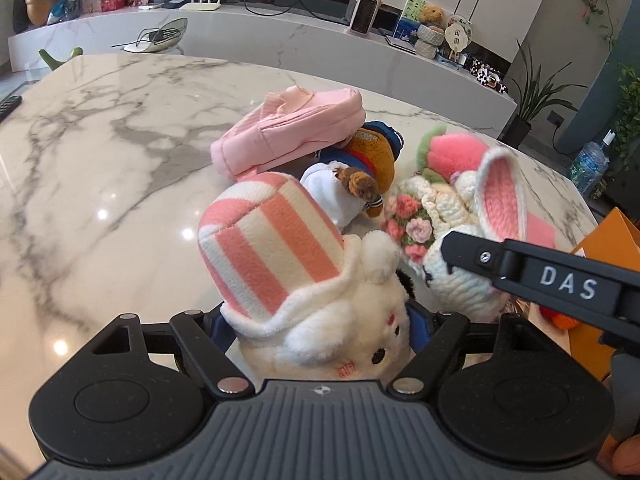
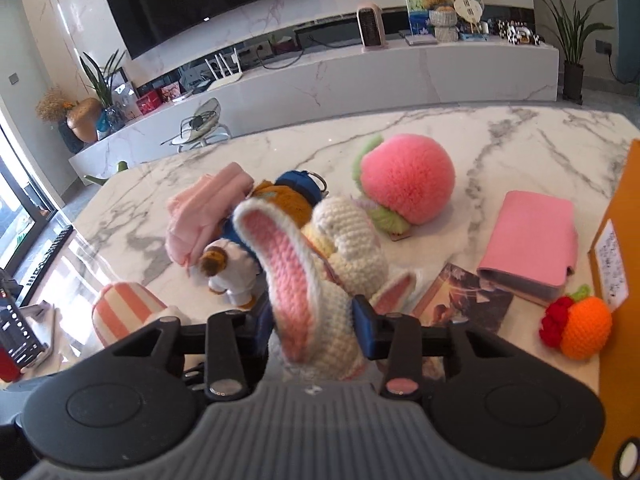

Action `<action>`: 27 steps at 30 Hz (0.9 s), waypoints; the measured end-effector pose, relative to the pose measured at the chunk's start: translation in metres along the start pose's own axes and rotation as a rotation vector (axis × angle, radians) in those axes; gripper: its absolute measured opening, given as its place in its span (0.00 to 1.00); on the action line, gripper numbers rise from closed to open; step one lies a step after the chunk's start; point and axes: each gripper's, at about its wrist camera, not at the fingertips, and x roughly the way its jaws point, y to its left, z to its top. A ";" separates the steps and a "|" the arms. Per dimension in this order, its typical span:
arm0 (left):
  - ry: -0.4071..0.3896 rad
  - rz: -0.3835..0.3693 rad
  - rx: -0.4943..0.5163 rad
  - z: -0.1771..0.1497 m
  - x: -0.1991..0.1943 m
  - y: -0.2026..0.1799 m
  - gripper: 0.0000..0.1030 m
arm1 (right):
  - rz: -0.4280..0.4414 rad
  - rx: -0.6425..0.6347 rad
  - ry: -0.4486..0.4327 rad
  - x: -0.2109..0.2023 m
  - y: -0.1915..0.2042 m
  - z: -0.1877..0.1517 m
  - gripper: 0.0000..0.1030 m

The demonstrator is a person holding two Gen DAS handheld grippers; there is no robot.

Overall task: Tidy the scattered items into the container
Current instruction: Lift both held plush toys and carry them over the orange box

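Observation:
My left gripper (image 1: 320, 324) is shut on a white plush toy with a pink-and-white striped hat (image 1: 272, 248); the hat also shows in the right wrist view (image 2: 124, 308). My right gripper (image 2: 316, 332) is shut on a crocheted white rabbit with pink ears (image 2: 320, 280), which also shows in the left wrist view (image 1: 460, 216). On the marble table (image 1: 100, 160) lie a pink pouch (image 1: 288, 128), a brown bear doll in white and blue (image 1: 360, 176), a fluffy pink peach (image 2: 406, 178), a pink wallet (image 2: 532, 240), a crocheted orange fruit (image 2: 580, 328) and a booklet (image 2: 468, 300).
An orange box (image 2: 616, 264) stands at the table's right edge. A remote (image 1: 8, 106) lies at the far left table edge. A long marble TV console (image 2: 360, 72) with plants and ornaments stands beyond the table.

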 end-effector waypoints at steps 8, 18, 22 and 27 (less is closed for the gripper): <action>-0.032 -0.010 0.029 -0.011 -0.034 -0.011 0.90 | 0.015 -0.016 -0.049 -0.039 0.009 -0.009 0.39; -0.088 -0.038 0.062 -0.018 -0.067 -0.031 0.90 | 0.006 -0.005 -0.105 -0.083 0.004 -0.020 0.28; -0.106 -0.036 0.064 -0.021 -0.078 -0.033 0.90 | 0.023 0.006 -0.136 -0.098 0.003 -0.022 0.25; -0.124 -0.035 0.073 -0.025 -0.090 -0.037 0.90 | 0.019 0.005 -0.178 -0.115 0.002 -0.022 0.24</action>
